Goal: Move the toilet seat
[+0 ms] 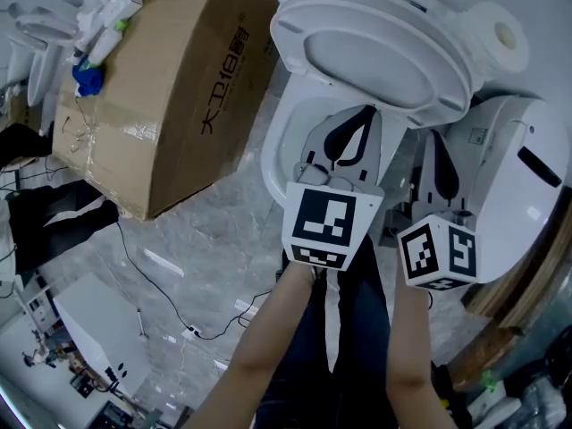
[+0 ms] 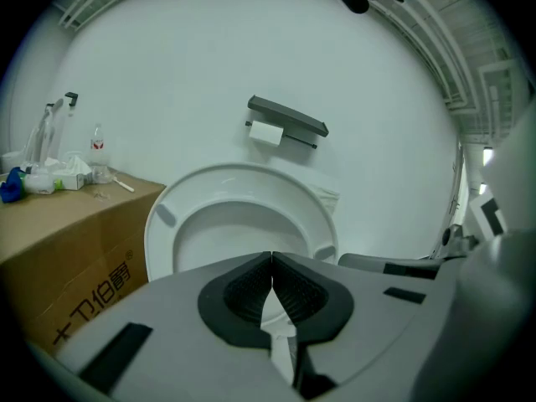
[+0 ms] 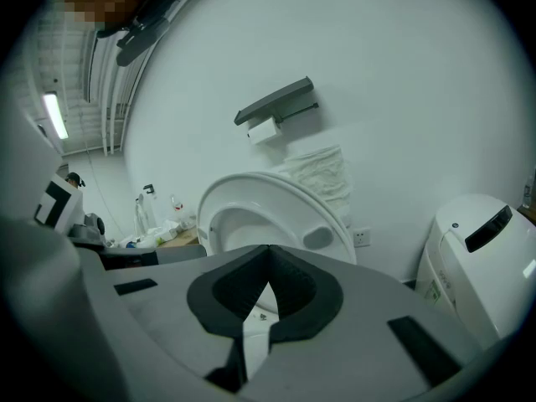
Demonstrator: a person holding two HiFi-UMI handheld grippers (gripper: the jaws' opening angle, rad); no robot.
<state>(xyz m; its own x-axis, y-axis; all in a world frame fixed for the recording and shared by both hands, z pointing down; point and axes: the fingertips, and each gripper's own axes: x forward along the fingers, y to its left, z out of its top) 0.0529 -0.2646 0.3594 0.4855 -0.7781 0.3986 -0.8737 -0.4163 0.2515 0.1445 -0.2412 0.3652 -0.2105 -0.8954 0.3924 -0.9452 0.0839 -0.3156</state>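
While both tools point forward and a little downward at the toilet, neither one grips anything. The left tool (image 1: 368,113) has its jaws pressed together along the ribbed black pads, with nothing between them, as its own view (image 2: 272,260) shows plainly. The right tool (image 1: 436,141) is likewise closed and empty (image 3: 268,251).

Straight ahead of the left tool, the toilet seat (image 2: 167,224) stands raised, its white ring tilted up and back with two grey bumpers showing on the underside. From the right tool the seat (image 3: 280,193) lies ahead and slightly to the left, seen at an angle. From the head view the seat (image 1: 375,47) leans over the far side of the toilet bowl (image 1: 284,146), just beyond both tools' tips; no jaw touches it.

Above and behind the seat, a grey paper holder (image 2: 287,117) is fixed to the white wall, with a paper roll (image 2: 266,134) under it. To the left of the left tool sits a large cardboard box (image 1: 170,96), printed on its side, with a clear bottle (image 2: 98,153) and other small clutter on top. To the right of the right tool stands a white rounded appliance (image 3: 477,241) with a dark slot, and a wall socket (image 3: 362,238) shows between it and the seat. Below the tools lies a grey marbled floor (image 1: 179,239).
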